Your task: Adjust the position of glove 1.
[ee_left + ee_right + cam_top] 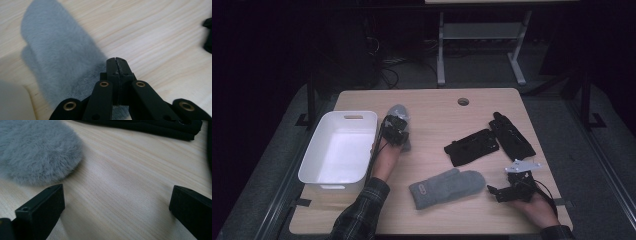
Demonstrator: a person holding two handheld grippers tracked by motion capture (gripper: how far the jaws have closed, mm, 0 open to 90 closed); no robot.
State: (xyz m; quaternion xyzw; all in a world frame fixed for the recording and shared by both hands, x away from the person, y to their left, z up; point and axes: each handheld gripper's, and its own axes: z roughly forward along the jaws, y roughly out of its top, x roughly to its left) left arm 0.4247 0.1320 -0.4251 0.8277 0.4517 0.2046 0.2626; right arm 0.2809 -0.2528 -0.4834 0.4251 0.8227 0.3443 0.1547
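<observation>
Left gripper view — left tongs pinched together over grey mitten; high view — white bin, right tongs agape, empty.

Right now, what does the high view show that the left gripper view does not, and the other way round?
High view: the near mitten, the right gripper with its jaws apart, and the person's checked sleeve.

Left gripper view: the left gripper seen close, with its jaws pressed shut at the far mitten's edge, and that mitten's fuzzy pile.

Shared: the far mitten, the table, a black glove (just its edge in the gripper view) and, probably, a corner of the bin.
</observation>
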